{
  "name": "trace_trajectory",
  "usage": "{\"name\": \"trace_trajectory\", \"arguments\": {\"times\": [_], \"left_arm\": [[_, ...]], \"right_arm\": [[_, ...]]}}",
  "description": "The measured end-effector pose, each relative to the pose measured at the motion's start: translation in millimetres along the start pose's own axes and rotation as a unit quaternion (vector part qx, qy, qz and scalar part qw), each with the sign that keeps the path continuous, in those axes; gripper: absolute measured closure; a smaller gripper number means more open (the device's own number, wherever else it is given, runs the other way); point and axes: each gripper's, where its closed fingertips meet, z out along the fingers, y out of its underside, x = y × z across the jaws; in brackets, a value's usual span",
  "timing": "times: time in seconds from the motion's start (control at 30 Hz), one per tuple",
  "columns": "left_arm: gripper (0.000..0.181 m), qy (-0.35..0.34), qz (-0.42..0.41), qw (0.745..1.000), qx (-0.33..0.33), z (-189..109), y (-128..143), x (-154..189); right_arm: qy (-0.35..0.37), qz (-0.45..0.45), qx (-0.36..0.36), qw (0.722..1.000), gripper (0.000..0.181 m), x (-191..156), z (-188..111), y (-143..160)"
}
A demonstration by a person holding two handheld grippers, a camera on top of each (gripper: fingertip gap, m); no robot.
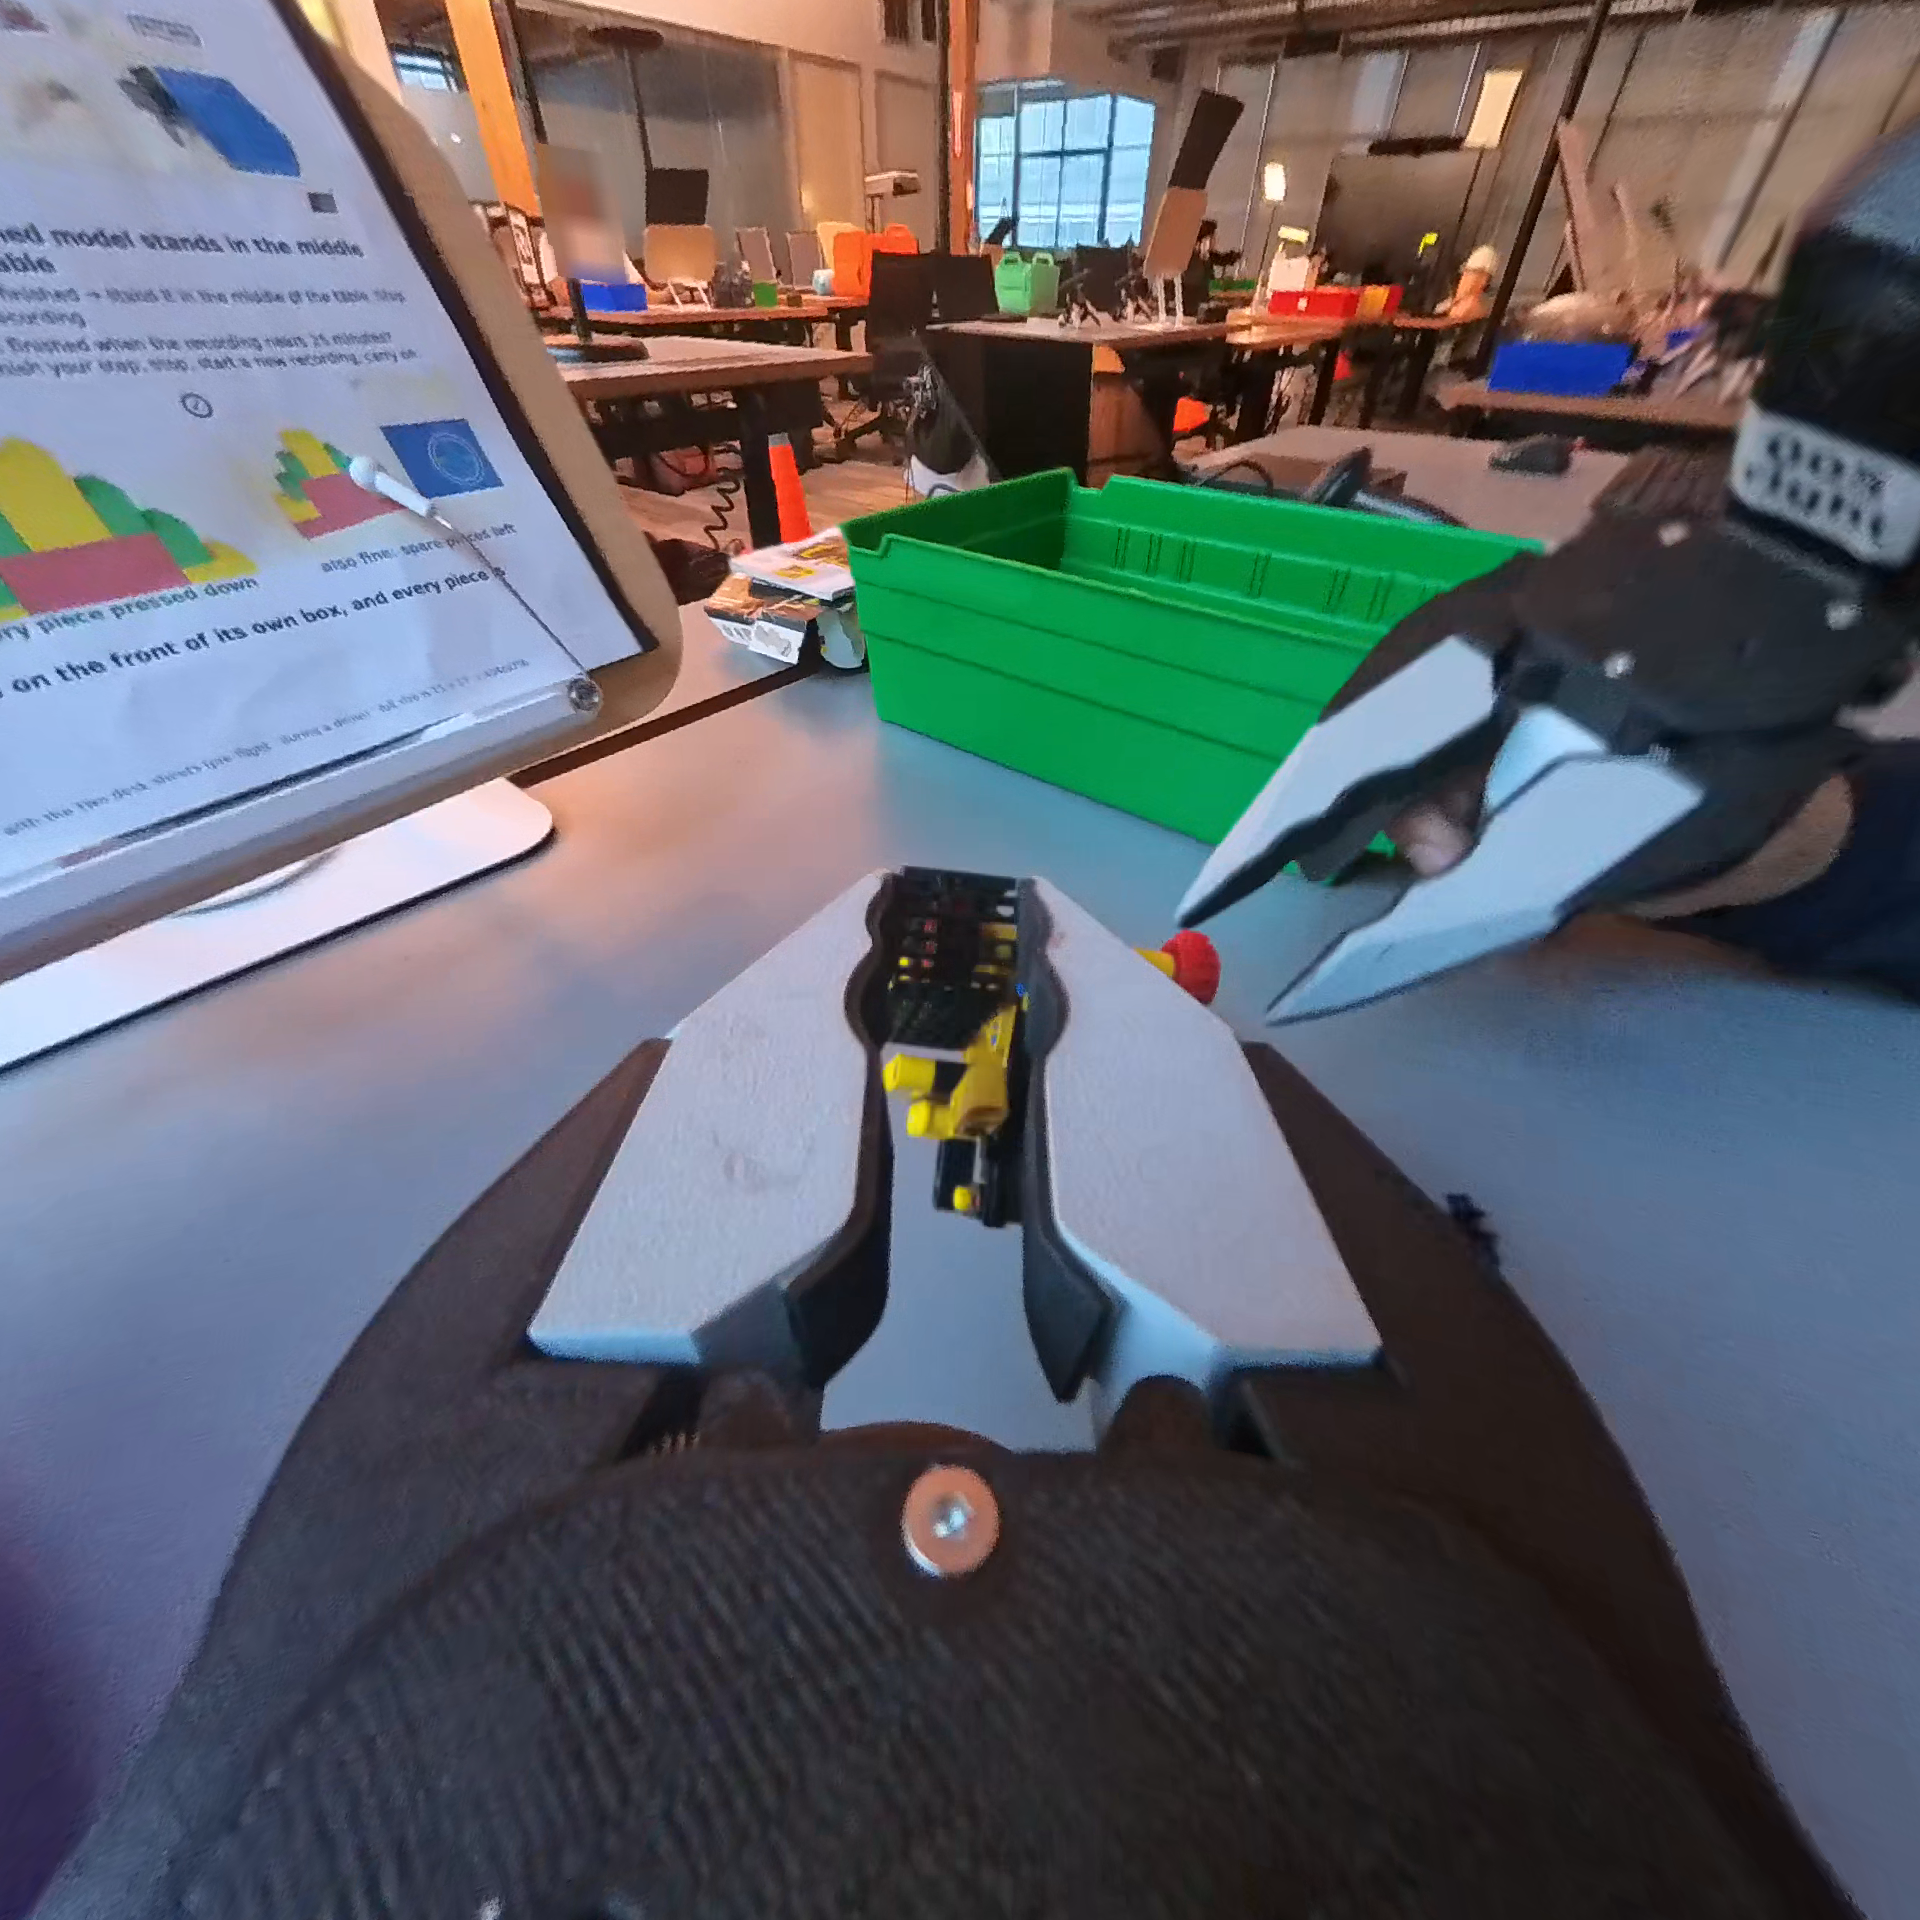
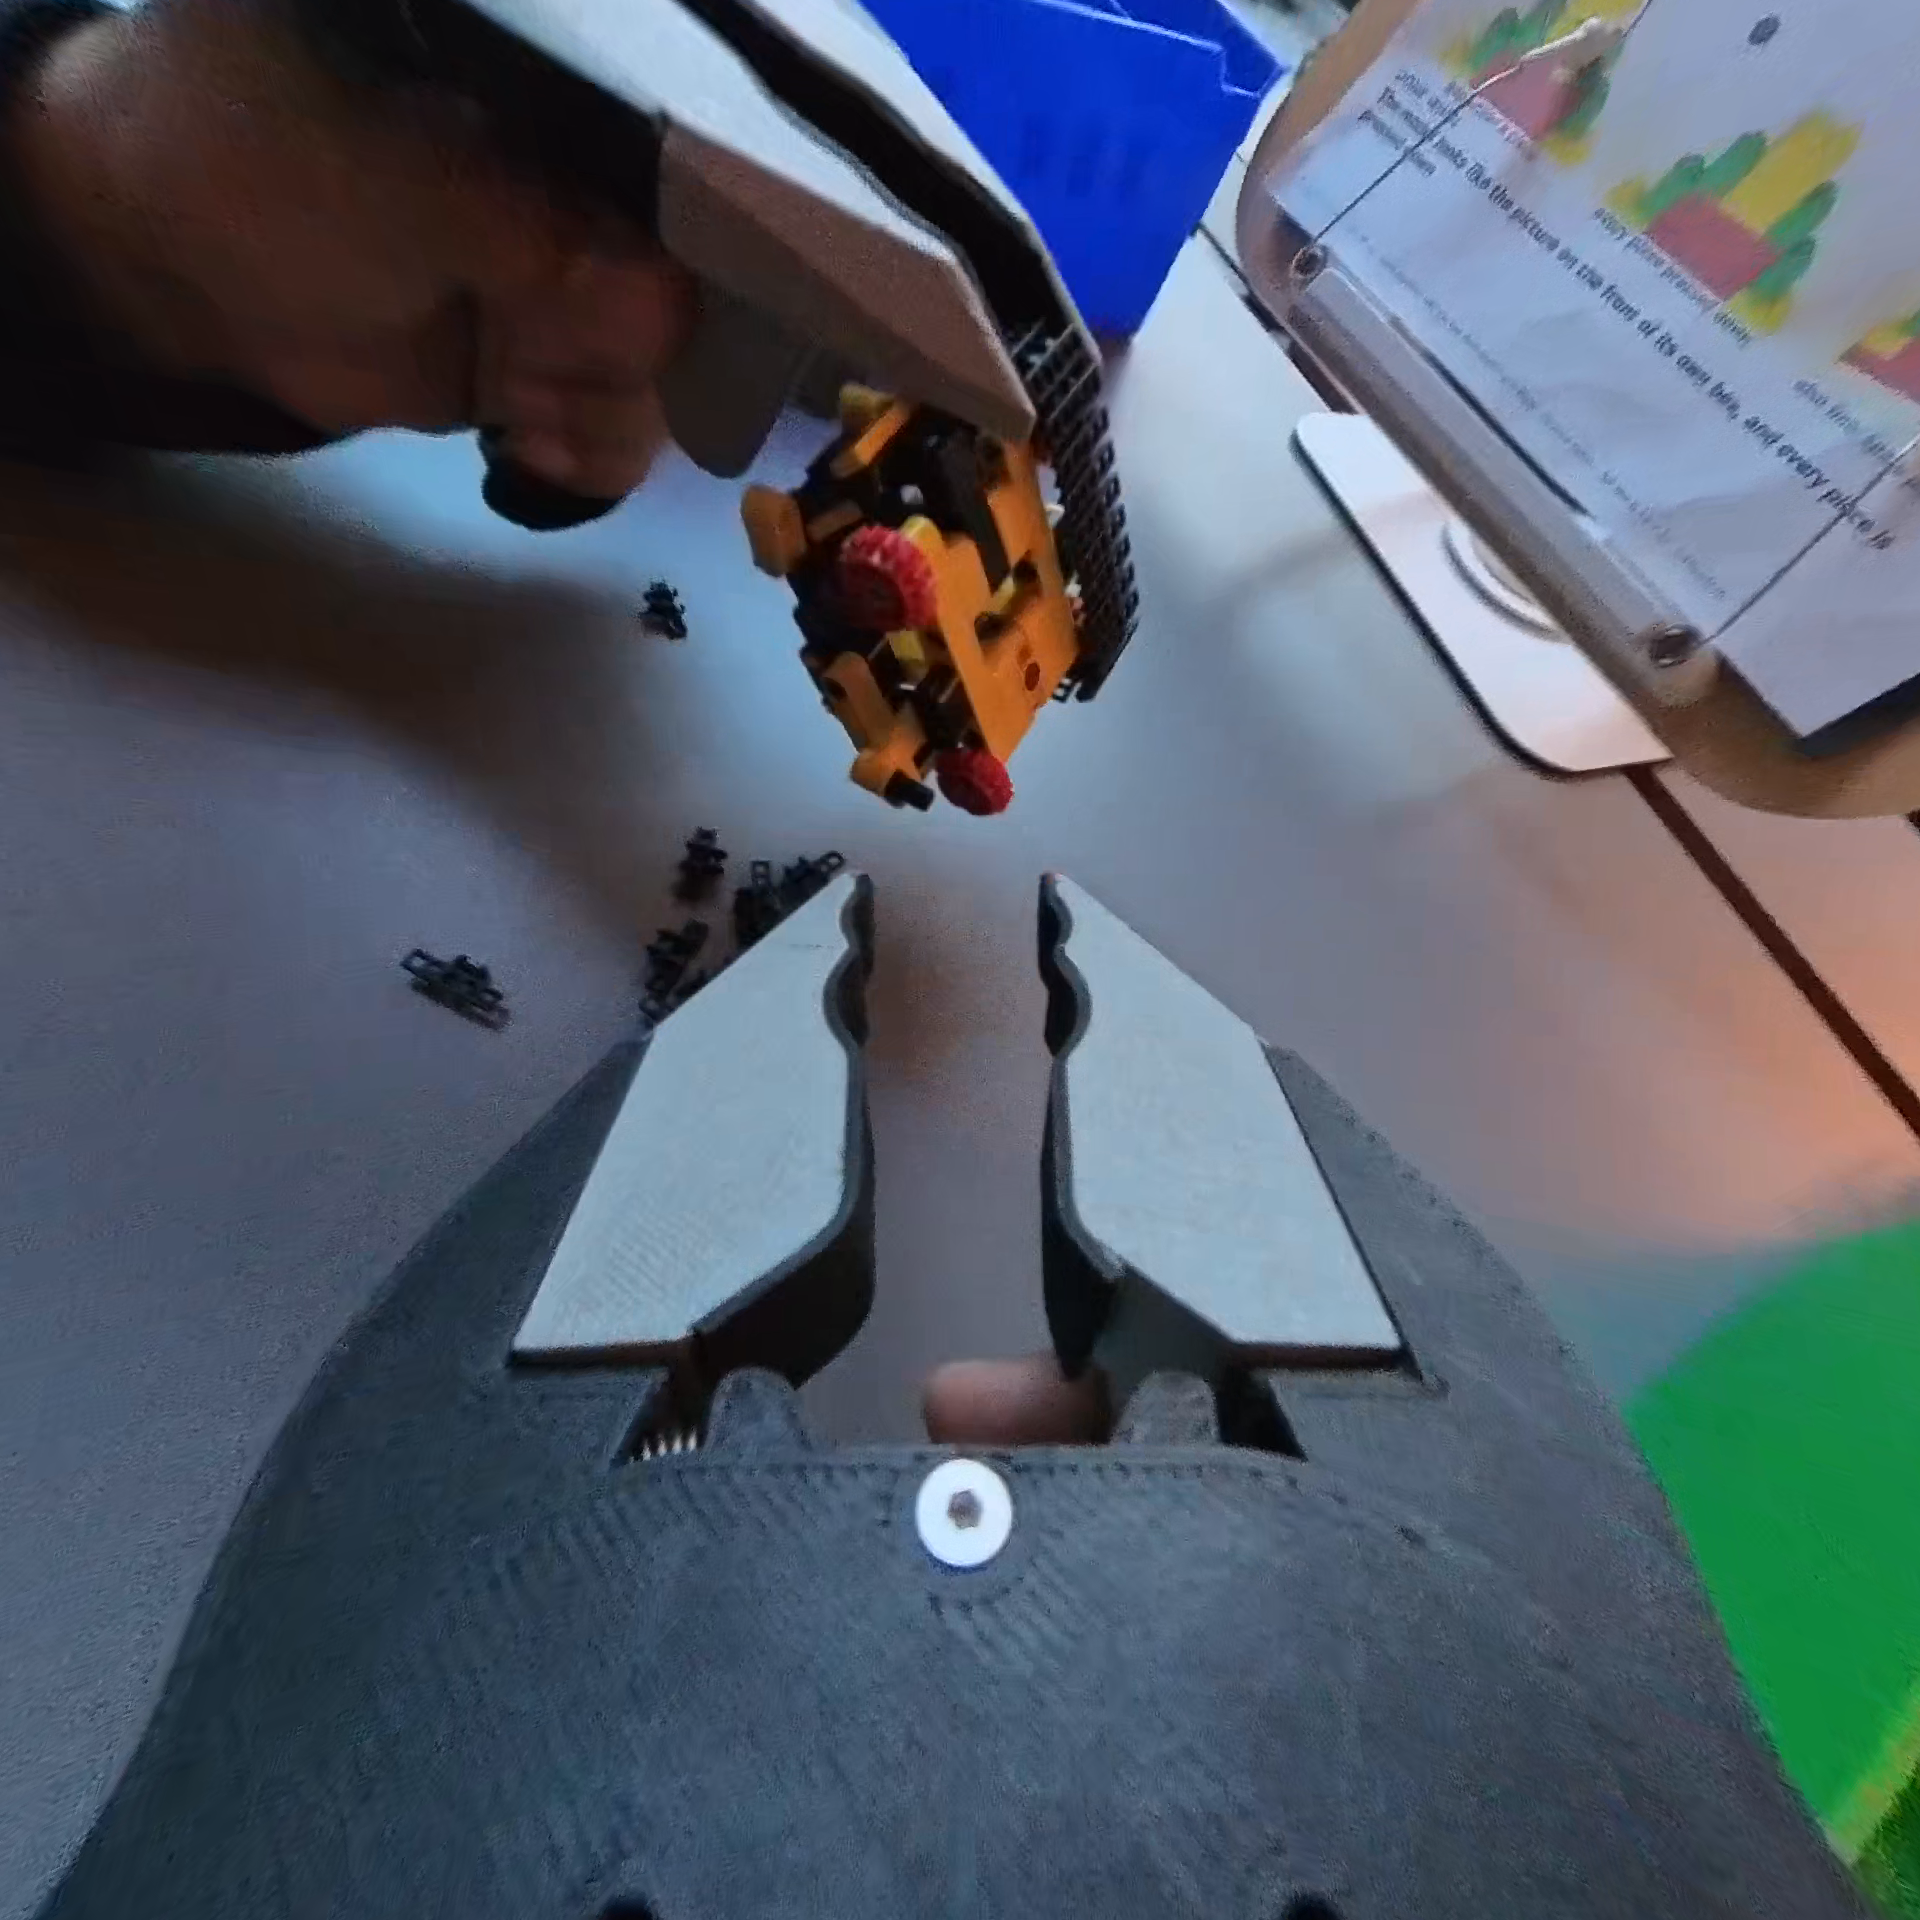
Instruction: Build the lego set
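My left gripper (image 1: 956, 920) is shut on a small yellow and black lego vehicle (image 1: 961, 1049) with a black track along one side, held above the table. In the right wrist view the vehicle (image 2: 935, 592) hangs tilted under a left finger (image 2: 831, 229), showing two red gears (image 2: 873, 587). One red gear (image 1: 1190, 961) sticks out to the right of the left fingers. My right gripper (image 2: 951, 888) is open and empty, just below the vehicle. It also shows in the left wrist view (image 1: 1231, 966), tips close to the red gear. Several loose black track links (image 2: 707, 914) lie on the table.
A green bin (image 1: 1091, 665) stands behind the grippers. An instruction sheet on a stand (image 1: 260, 468) is at the left. A blue bin (image 2: 1070, 135) sits beyond the vehicle. The grey table (image 1: 312, 1195) runs under both grippers. One more track piece (image 2: 457, 987) lies apart.
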Motion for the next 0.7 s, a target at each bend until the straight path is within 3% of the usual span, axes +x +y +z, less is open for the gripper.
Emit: {"name": "trace_trajectory", "arguments": {"times": [0.13,0.27,0.4,0.47,0.53,0.63,0.7], "left_arm": [[0.162,0.011,-0.060,0.998,0.012,-2,-4,-2],[0.162,0.023,-0.077,0.997,0.014,-3,-4,-1],[0.162,0.041,-0.073,0.996,0.024,0,-4,5],[0.162,0.043,-0.050,0.997,0.032,2,-4,7],[0.162,0.035,-0.024,0.999,0.033,3,-2,9],[0.162,0.027,-0.006,0.999,0.032,5,-1,10],[0.163,0.025,-0.001,0.999,0.036,6,-1,10]], "right_arm": [[0.044,-0.069,-0.014,0.997,0.147,-6,10,-2],[0.054,-0.107,0.000,0.993,0.162,-14,11,-11],[0.066,-0.081,-0.009,0.994,0.164,-4,12,-6],[0.042,-0.031,-0.021,0.998,0.162,-1,13,2],[-0.037,0.040,-0.030,0.998,0.164,-14,15,8],[-0.118,0.125,0.000,0.985,0.181,-24,11,1],[-0.132,0.138,0.025,0.981,0.181,-24,8,-6]]}}
